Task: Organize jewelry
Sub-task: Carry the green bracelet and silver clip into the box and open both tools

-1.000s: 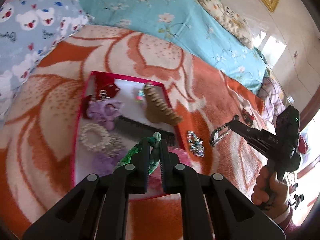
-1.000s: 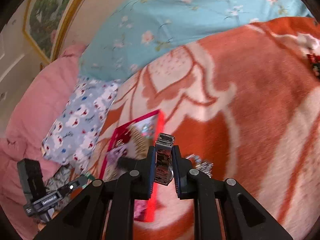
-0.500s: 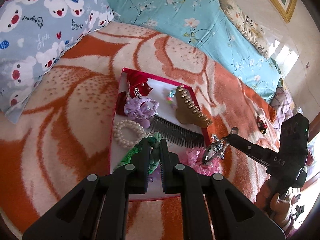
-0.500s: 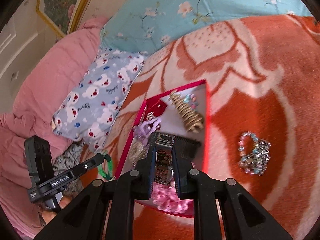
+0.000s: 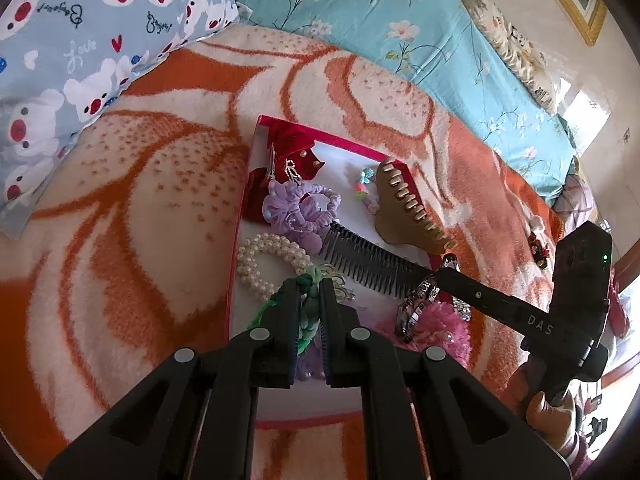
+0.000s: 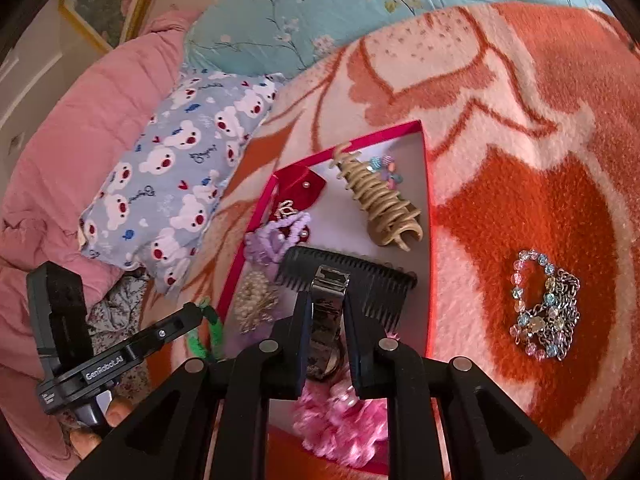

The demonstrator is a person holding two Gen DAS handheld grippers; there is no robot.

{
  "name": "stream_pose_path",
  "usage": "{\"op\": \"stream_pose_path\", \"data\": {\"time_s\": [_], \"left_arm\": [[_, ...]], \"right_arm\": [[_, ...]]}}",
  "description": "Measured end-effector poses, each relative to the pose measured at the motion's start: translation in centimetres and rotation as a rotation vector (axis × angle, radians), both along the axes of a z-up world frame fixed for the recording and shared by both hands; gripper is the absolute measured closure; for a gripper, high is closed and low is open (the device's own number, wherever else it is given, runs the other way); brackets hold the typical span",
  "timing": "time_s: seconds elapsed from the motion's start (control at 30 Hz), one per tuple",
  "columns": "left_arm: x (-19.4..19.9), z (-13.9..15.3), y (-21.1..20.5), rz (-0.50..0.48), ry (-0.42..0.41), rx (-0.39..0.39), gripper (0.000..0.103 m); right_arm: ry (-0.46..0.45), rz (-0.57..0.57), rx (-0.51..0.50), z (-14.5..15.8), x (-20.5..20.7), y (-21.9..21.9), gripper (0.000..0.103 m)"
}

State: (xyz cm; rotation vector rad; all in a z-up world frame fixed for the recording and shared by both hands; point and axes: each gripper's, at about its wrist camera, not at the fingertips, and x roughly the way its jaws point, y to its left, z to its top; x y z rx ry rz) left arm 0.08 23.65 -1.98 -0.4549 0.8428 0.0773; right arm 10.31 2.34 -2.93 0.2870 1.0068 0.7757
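An orange and cream blanket (image 5: 152,216) covers the bed, with a turquoise floral sheet (image 5: 360,16) beyond it, a pink quilt (image 6: 80,128) at the far side in the right wrist view, and a blue pillow printed with bears (image 5: 80,40) beside the blanket. On the blanket lies a shallow red-rimmed box (image 5: 236,248) with a pale floor, already holding several pieces. In it are a black comb (image 5: 368,268), a tan claw clip (image 5: 408,212), a dark red velvet piece (image 5: 296,152), a lilac scrunchie (image 5: 296,208), a pink fluffy scrunchie (image 5: 440,320), a pearl bracelet (image 5: 264,256) and some small pastel beads (image 5: 364,184).

The left gripper (image 5: 310,292) is clenched on a green braided band (image 5: 304,308), which it holds over the near end of the box, just above the pearl bracelet. The right gripper (image 6: 326,312) grasps a silver metal watch (image 6: 326,308) by its link band, over the box near the comb and above the pink fluffy scrunchie. Outside the box, well to its right on the blanket, lies a beaded bracelet tangled with a chain (image 6: 546,308). A small red and dark trinket (image 5: 538,246) sits farther off on the blanket; what it is cannot be told.
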Motion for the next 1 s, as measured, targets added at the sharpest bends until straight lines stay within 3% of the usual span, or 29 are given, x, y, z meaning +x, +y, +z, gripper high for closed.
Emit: {"op": "stream_pose_path", "data": {"time_s": [0.4,0.53,0.57,0.6,1.0], "left_arm": [[1.4,-2.5,-0.5,-0.010,0.048,0.039,0.096],[1.6,-2.6,-0.4,-0.010,0.043,0.039,0.096],[1.6,-2.6,-0.4,-0.009,0.043,0.039,0.096],[1.6,-2.7,-0.4,-0.006,0.042,0.037,0.096],[1.6,-2.8,-0.7,-0.009,0.036,0.046,0.095]], "right_arm": [[0.040,-0.017,-0.026,-2.4,1.6,1.2,0.087],[0.035,-0.021,-0.045,-2.7,1.7,1.5,0.087],[0.030,-0.022,-0.056,-2.8,1.7,1.6,0.096],[0.035,-0.020,-0.056,-2.9,1.7,1.6,0.096],[0.016,-0.020,-0.078,-2.9,1.6,1.8,0.097]]}}
